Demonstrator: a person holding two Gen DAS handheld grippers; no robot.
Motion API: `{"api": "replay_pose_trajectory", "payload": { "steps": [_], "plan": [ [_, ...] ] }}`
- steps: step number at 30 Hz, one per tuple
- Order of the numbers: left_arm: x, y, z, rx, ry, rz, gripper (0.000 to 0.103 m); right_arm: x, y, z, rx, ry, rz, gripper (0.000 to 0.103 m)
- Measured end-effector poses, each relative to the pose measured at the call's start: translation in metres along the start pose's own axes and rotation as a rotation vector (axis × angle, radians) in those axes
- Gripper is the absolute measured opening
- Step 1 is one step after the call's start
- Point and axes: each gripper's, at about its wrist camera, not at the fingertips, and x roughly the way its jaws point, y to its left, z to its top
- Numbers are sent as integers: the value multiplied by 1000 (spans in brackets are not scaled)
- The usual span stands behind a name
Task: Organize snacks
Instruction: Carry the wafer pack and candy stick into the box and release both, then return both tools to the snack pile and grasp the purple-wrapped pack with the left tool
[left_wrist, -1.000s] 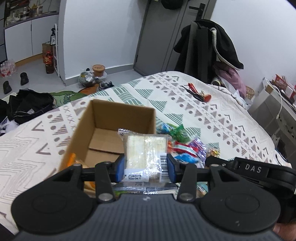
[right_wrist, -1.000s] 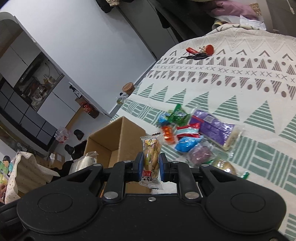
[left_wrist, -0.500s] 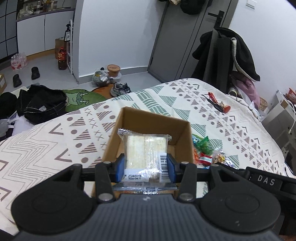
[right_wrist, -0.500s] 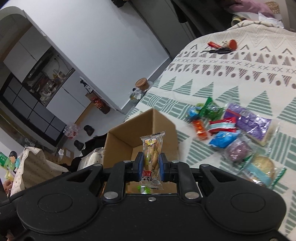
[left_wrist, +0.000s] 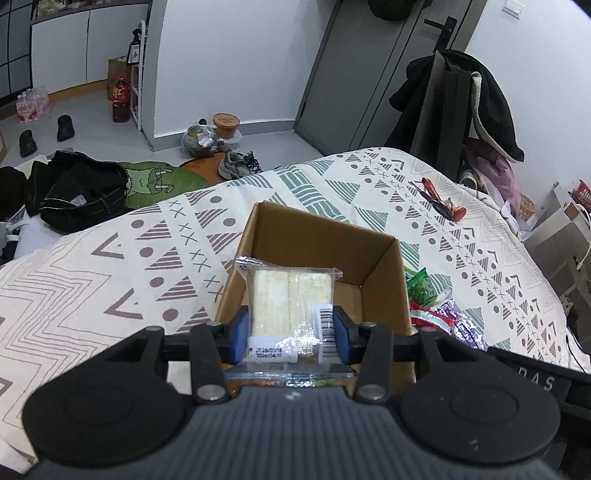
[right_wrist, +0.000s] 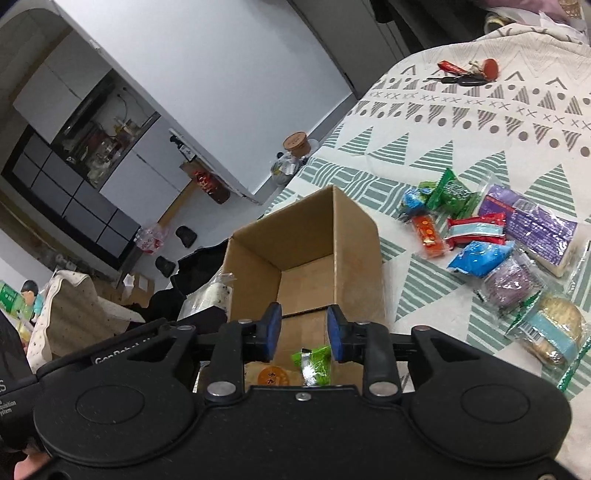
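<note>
A: The left gripper (left_wrist: 291, 328) is clamped on the clear-wrapped cracker pack (left_wrist: 290, 301) above the cardboard box (left_wrist: 321, 236); the right gripper (right_wrist: 303, 334), jaws just parted, holds nothing.

B: Released near the box's rim, the pack may catch and tip out.

The left gripper (left_wrist: 291, 332) is clamping a clear-wrapped pale cracker packet (left_wrist: 290, 297) between its blue pads, holding it upright over the near edge of the open cardboard box (left_wrist: 384, 266). The box is sitting on the patterned bedspread (left_wrist: 147, 266), with loose snack packets (left_wrist: 432, 306) lying just beside its right wall.
</note>
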Motion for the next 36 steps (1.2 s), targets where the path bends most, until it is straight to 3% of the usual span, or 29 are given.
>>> {"api": "replay_pose_trajectory", "payload": {
  "steps": [3,10,18,23,31,36],
  "plan": [
    [0,0,1,-7,-11,-10,48,-2,-5,1,18,-8,-15,29],
    [-6,-3,6,-5,-21,-2,52,-8,-11,3,20,-13,-38,41],
    [-20,-15,5,21,-38,14,77,-29,-23,7,16,-17,-63,53],
    [-25,-30,0,34,-33,13,86,-43,-36,9,17,-7,-91,59],
    [-32,-59,-10,58,-17,-8,88,-73,-52,18,7,-38,-130,80],
    [-35,-78,-16,82,-12,-40,89,-87,-68,23,21,-60,-146,83]
  ]
}}
